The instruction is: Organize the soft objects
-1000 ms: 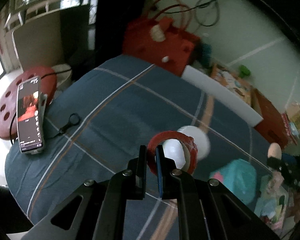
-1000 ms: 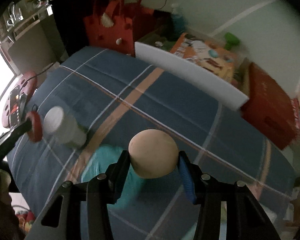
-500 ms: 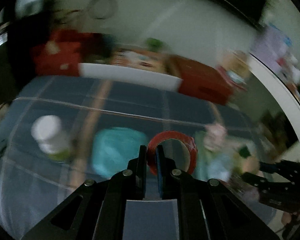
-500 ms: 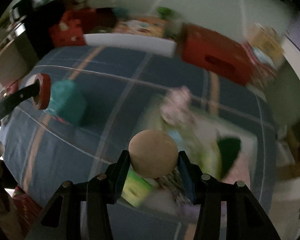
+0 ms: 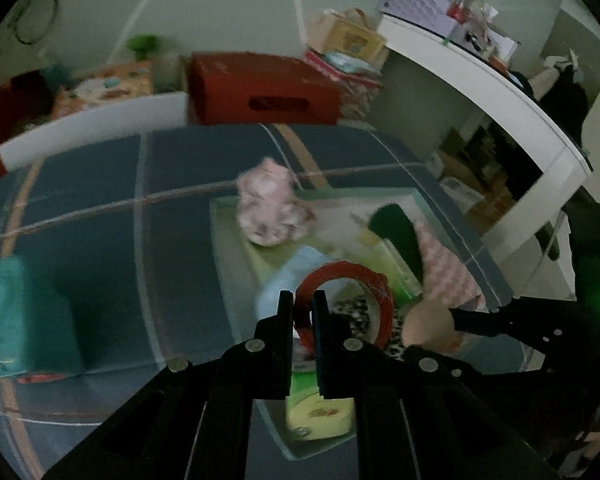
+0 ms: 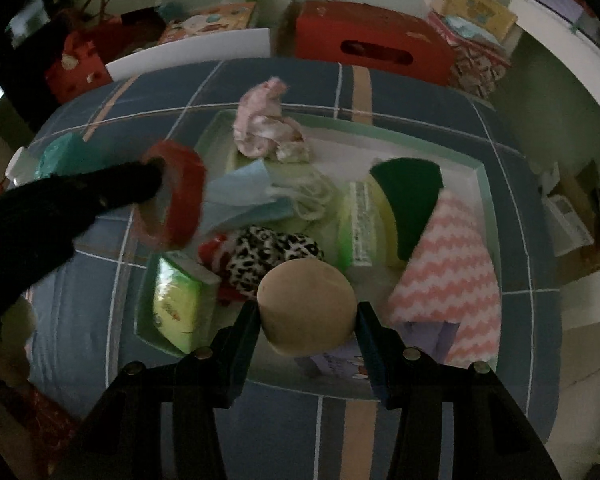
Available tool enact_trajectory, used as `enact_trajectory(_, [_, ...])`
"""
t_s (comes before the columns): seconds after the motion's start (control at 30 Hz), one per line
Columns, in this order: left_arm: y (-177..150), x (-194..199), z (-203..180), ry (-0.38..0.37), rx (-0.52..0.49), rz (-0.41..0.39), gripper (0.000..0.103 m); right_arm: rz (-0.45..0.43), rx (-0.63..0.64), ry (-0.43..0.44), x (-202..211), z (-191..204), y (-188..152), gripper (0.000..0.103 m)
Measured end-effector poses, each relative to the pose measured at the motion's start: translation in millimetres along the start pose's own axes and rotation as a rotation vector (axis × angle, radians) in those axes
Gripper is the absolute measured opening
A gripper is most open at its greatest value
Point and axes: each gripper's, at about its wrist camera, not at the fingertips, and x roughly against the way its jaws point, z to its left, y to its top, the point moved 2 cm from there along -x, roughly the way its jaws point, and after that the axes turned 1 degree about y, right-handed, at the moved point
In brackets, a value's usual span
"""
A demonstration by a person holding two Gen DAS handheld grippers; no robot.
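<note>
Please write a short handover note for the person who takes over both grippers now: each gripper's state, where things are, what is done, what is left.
Left gripper: shut on the red tape roll, above the tray's left edge.
Right gripper: shut on the beige ball, above the tray's near side.
Done: cloths, sponge and packets already lie in the tray.
Left: probably set down ball and roll; the teal pack is on the bedspread outside.
</note>
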Motion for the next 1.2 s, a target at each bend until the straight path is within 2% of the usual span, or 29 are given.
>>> enact_trajectory(0.03, [-1,-3,0,-0.010,0.002,0.014,0.011,0.000,-0.004,-0.002,-1,-1,0,0.054])
enact_trajectory(0.1, [-4,-9,1,-0.027,0.021,0.051,0.021,0.002,-0.006,0.000,-2,-2,-2,0.056])
enact_trajectory(0.17, [-5,-6,2,-0.021,0.029,0.055,0.045,-0.002,-0.008,-0.005,-1,-2,-3,0.065])
enact_trajectory(0.3, [-9,13,10,0.000,0.051,0.028,0.057,-0.020,-0.026,-0.007,2,3,-8,0.070])
enact_trajectory(0.37, [-15,18,18,0.035,0.074,0.036,0.069,-0.037,-0.041,-0.014,4,7,-12,0.074])
enact_trajectory(0.5, [-32,27,39,0.143,0.097,0.056,0.075,-0.082,-0.088,-0.018,7,15,-23,0.079])
enact_trajectory(0.57, [-41,32,50,0.193,0.116,0.065,0.086,-0.100,-0.111,-0.031,7,19,-28,0.082])
enact_trajectory(0.73, [-59,46,74,0.260,0.169,0.063,0.092,-0.123,-0.131,-0.044,5,33,-39,0.086])
enact_trajectory(0.9, [-76,61,91,0.344,0.196,0.033,0.092,-0.132,-0.115,-0.052,4,45,-45,0.087])
enact_trajectory(1.0, [-87,64,95,0.367,0.201,0.042,0.097,-0.138,-0.109,-0.055,4,49,-46,0.087])
enact_trajectory(1.2, [-103,70,96,0.384,0.212,0.043,0.098,-0.146,-0.106,-0.046,2,57,-50,0.089])
